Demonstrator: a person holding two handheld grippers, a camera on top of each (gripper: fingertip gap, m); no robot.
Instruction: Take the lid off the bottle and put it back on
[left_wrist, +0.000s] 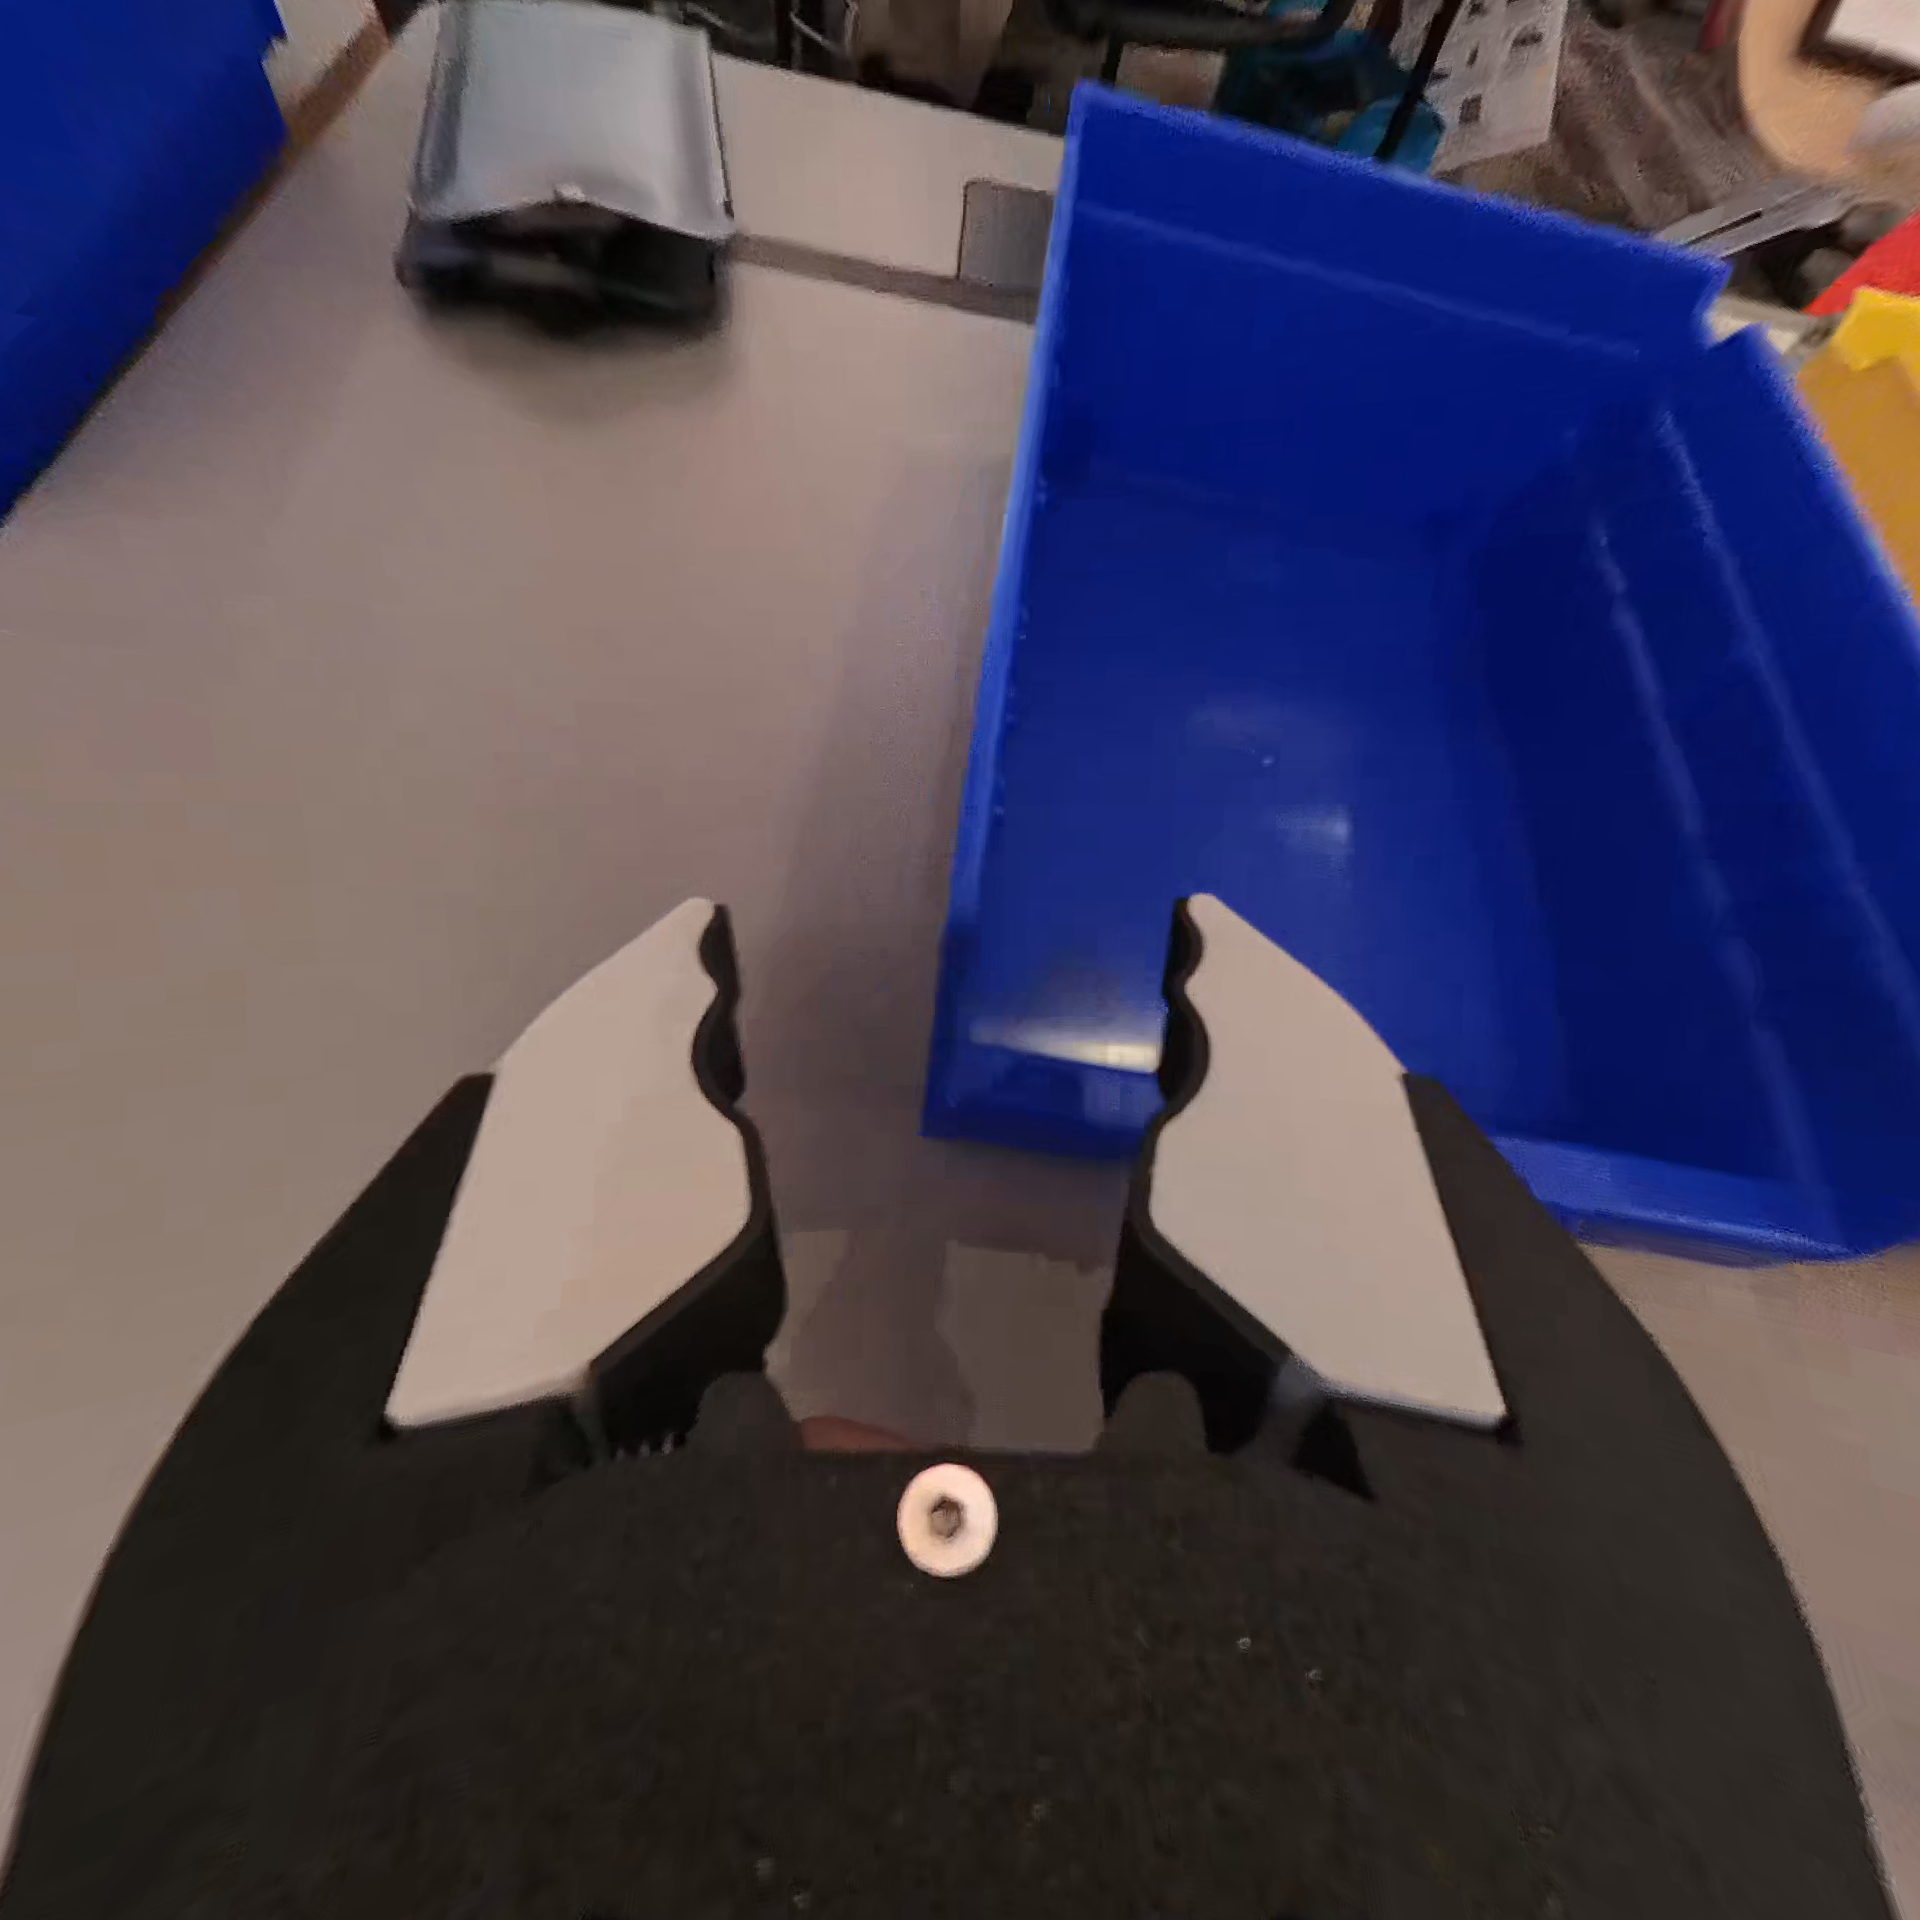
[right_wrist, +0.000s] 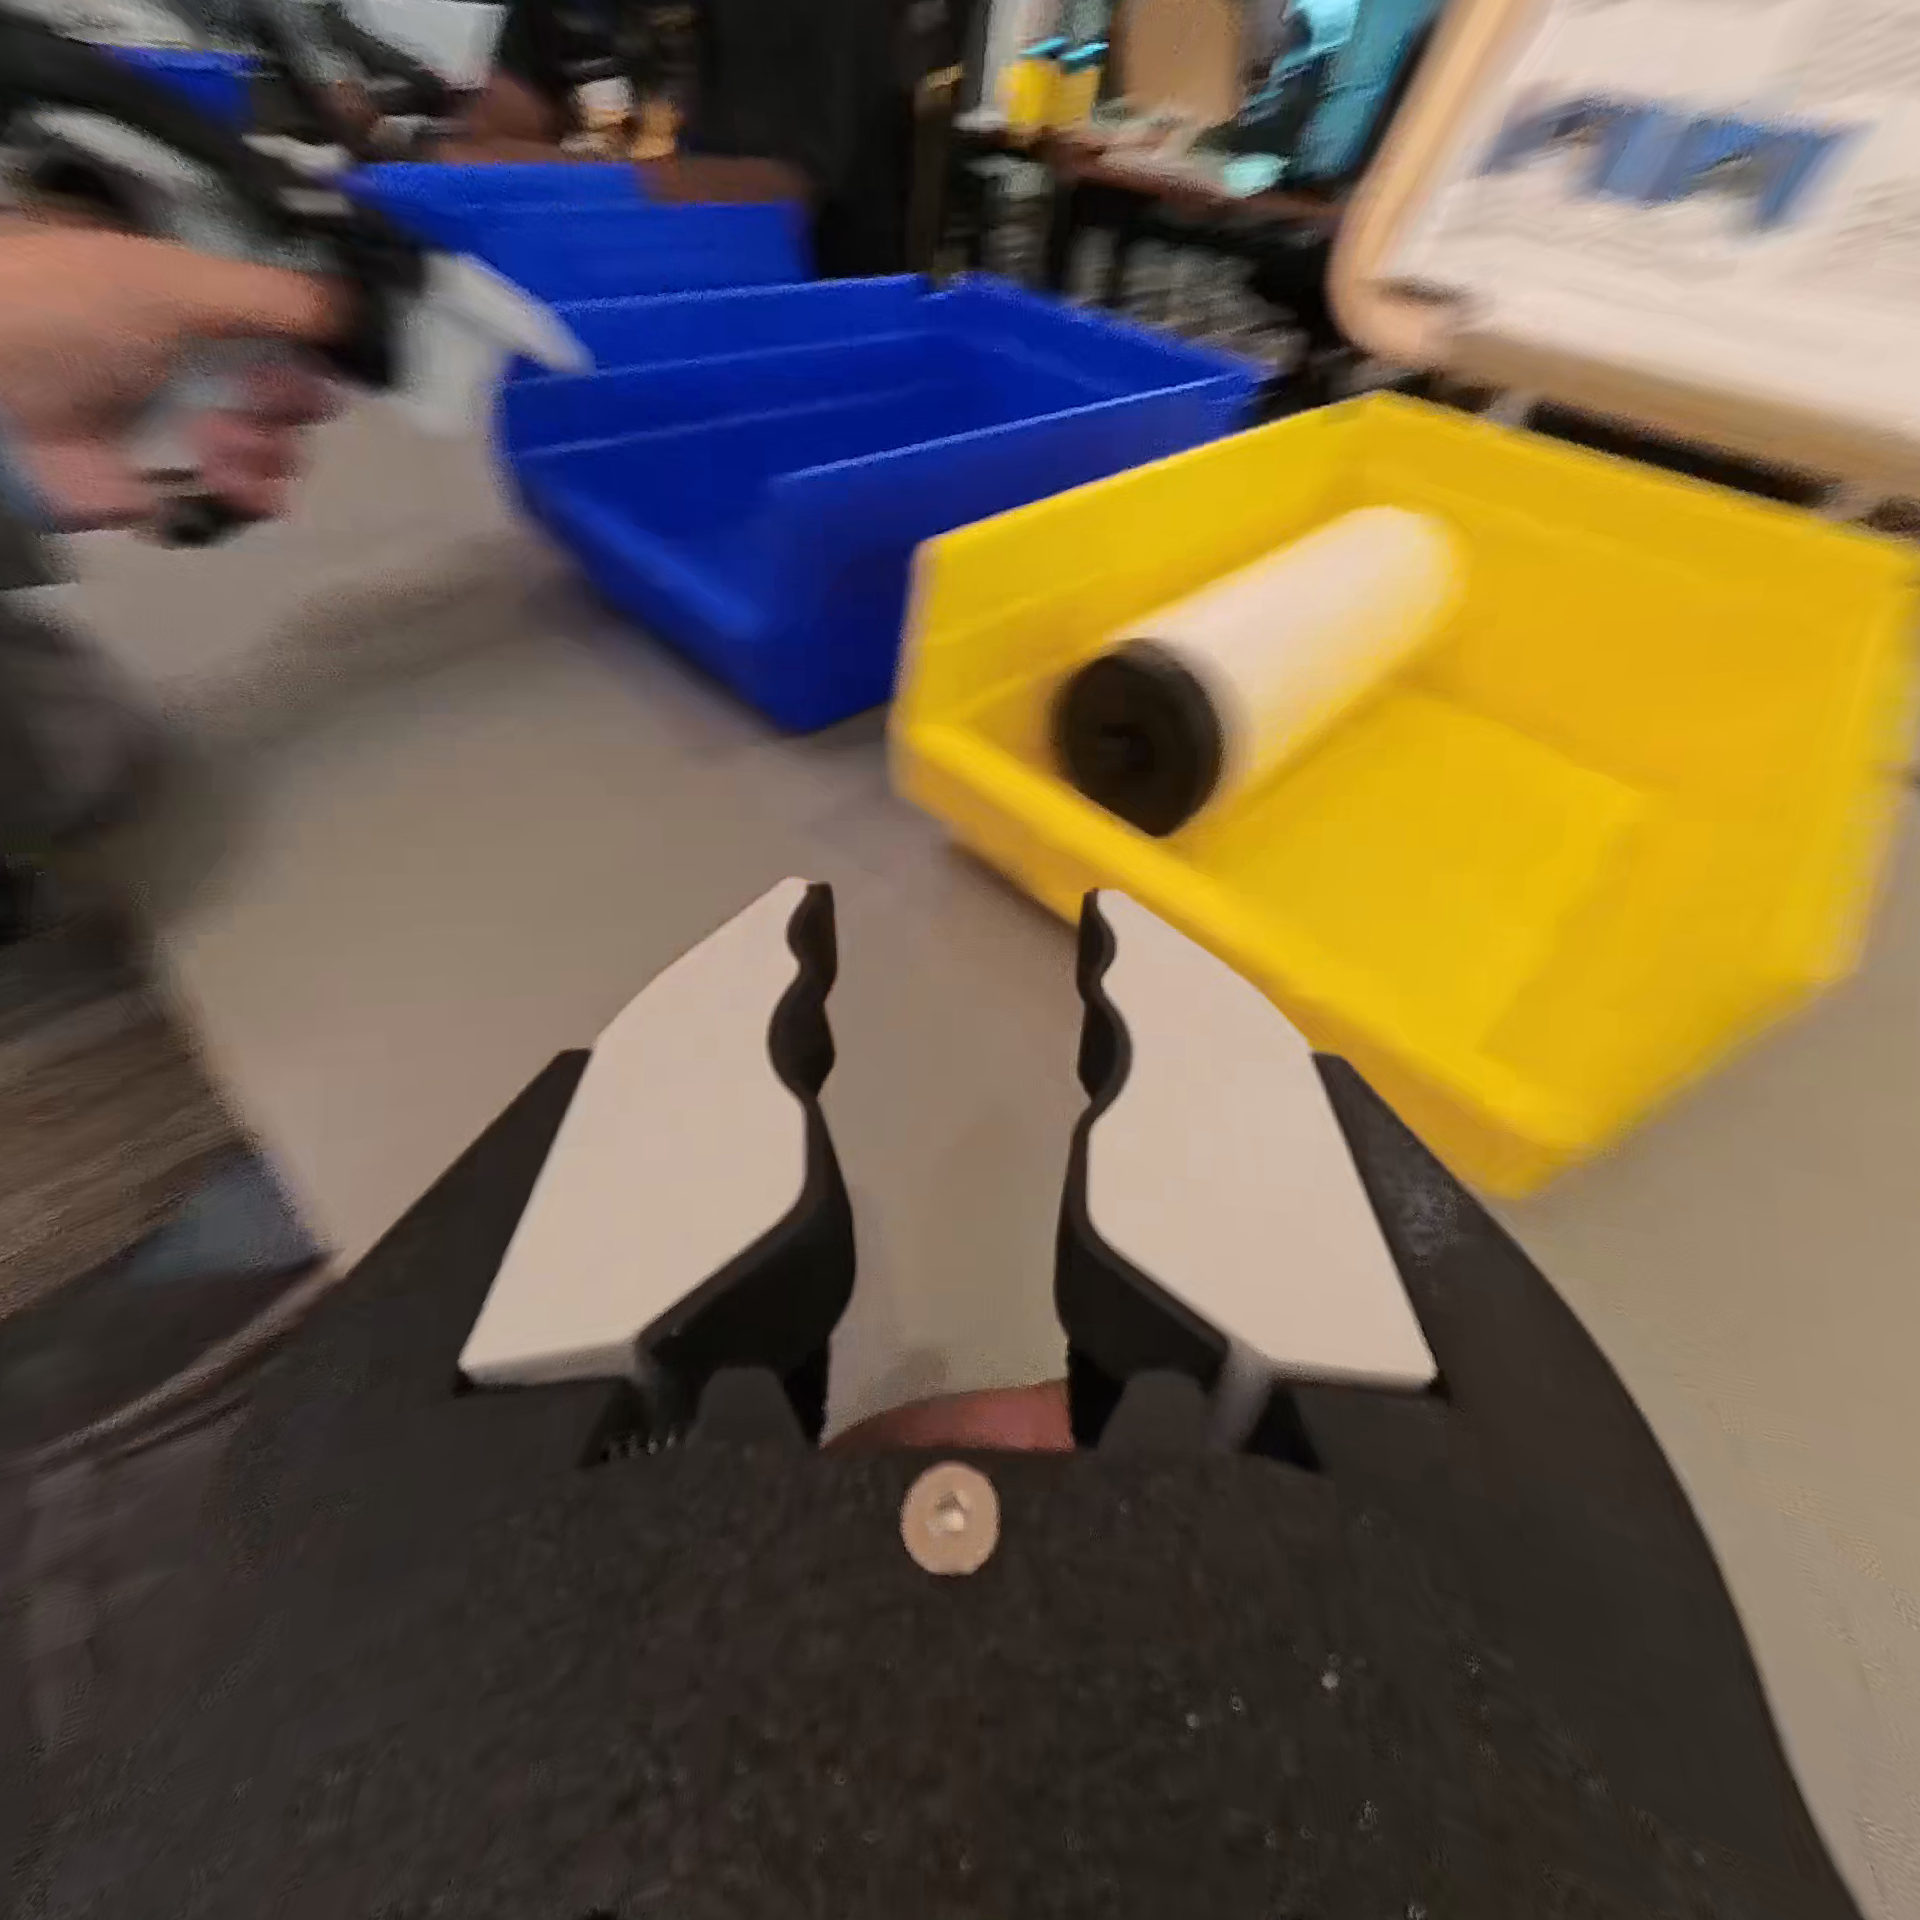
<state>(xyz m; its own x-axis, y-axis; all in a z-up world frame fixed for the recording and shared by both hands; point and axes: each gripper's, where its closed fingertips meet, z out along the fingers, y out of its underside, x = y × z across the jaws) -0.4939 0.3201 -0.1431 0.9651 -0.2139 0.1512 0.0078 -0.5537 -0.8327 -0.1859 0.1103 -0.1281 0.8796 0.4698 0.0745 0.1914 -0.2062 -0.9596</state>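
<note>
A white bottle (right_wrist: 1320, 613) with a black lid (right_wrist: 1138, 743) lies on its side in a yellow bin (right_wrist: 1455, 1049), lid end toward me, in the right wrist view. My right gripper (right_wrist: 956, 909) is open and empty above the grey table, short of the bin's near left corner. My left gripper (left_wrist: 951, 914) is open and empty, hovering at the near left corner of an empty blue bin (left_wrist: 1039, 582). The left gripper also shows far left in the right wrist view (right_wrist: 468, 322), blurred, held by a hand. The bottle is not in the left wrist view.
A blue bin (right_wrist: 665, 561) sits left of the yellow one, with another blue bin (right_wrist: 582, 223) behind it. In the left wrist view a dark pouch (left_wrist: 566, 187) lies at the far side of the grey table (left_wrist: 468, 675), and a blue bin (left_wrist: 104, 208) at the far left.
</note>
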